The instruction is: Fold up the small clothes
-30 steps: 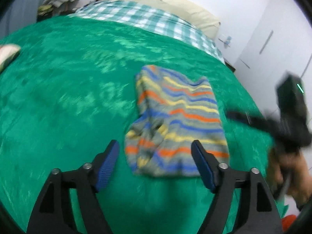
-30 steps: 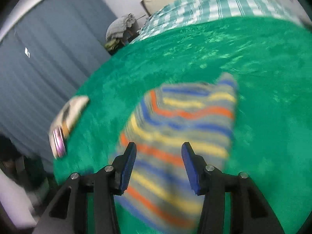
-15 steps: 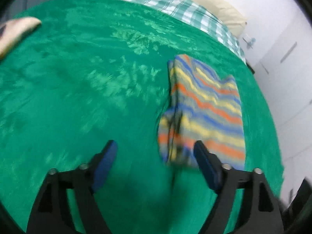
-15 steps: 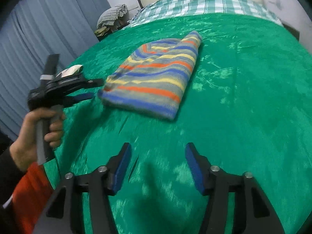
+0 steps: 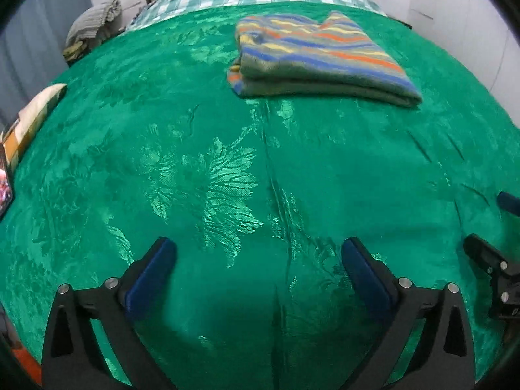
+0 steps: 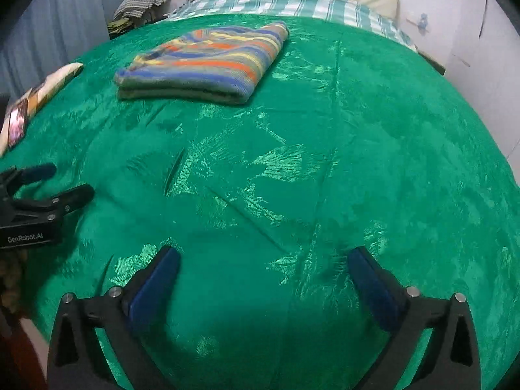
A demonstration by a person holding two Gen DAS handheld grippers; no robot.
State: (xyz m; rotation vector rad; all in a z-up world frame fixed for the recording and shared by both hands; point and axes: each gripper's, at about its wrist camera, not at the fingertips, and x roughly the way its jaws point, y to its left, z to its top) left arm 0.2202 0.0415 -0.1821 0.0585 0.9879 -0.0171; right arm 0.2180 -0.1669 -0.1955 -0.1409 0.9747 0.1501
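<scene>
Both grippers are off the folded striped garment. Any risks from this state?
1. The striped garment is only loosely stacked; its layered front edge looks uneven, so a nudge may undo the fold.
2. The green bedspread is creased and soft; dragging the open left gripper or right gripper across it could shift the cloth.
3. The object at the bed's edge looks close to sliding off.
</scene>
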